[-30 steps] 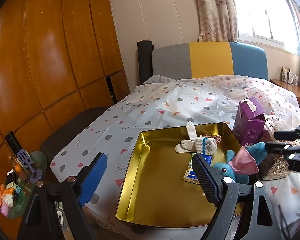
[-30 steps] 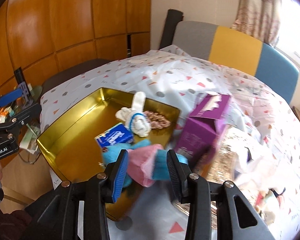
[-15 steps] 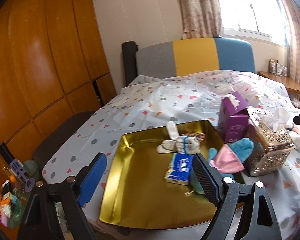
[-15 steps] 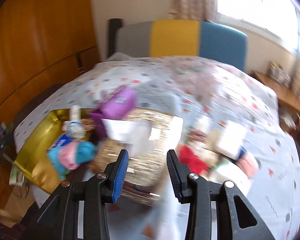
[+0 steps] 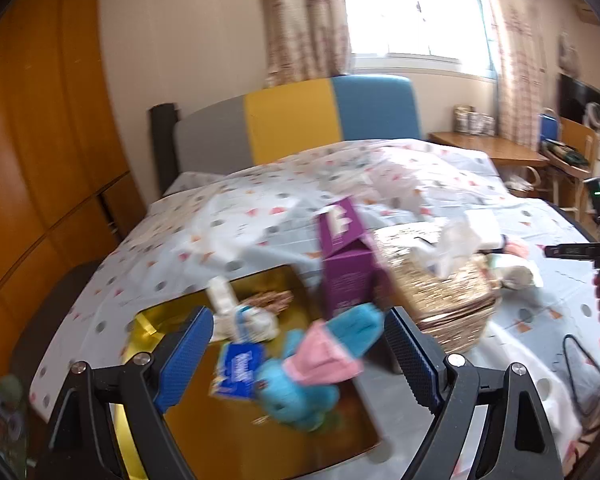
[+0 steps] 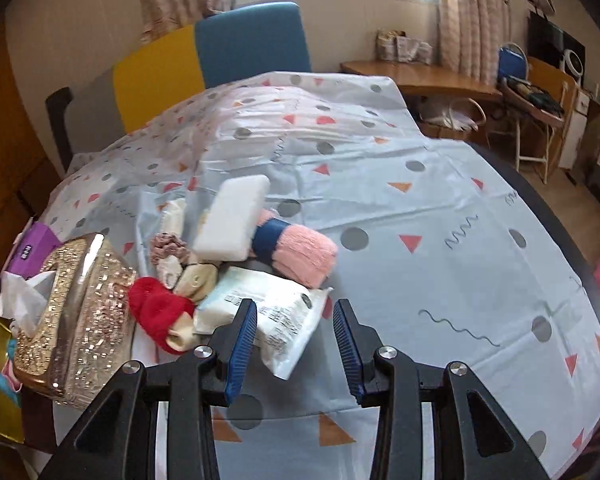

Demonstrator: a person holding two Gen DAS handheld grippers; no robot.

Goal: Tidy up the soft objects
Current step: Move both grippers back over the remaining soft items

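In the left wrist view my left gripper [image 5: 298, 354] is open and empty over the gold tray [image 5: 188, 440]. The tray holds a blue and pink plush toy [image 5: 312, 368], a white knit toy [image 5: 252, 318] and a blue packet [image 5: 238, 370]. In the right wrist view my right gripper [image 6: 296, 340] is open and empty, just short of a white wipes pack [image 6: 260, 314]. Behind the pack lie a red sock [image 6: 158, 314], a rolled pink towel [image 6: 304, 254], a white sponge block [image 6: 232, 218] and a mauve scrunchie [image 6: 168, 246].
A glittery gold tissue box [image 6: 74, 316] and a purple carton [image 6: 34, 246] stand between tray and pile; both show in the left wrist view, the box [image 5: 440, 288] and the carton [image 5: 348, 268]. The patterned sheet [image 6: 440, 240] covers the bed. A wooden desk [image 6: 428, 76] and chair [image 6: 540, 112] stand right.
My right gripper has swung right, away from the tray and the plush toy, and now faces the pile of soft things. The left view has turned right too. Both stay open.
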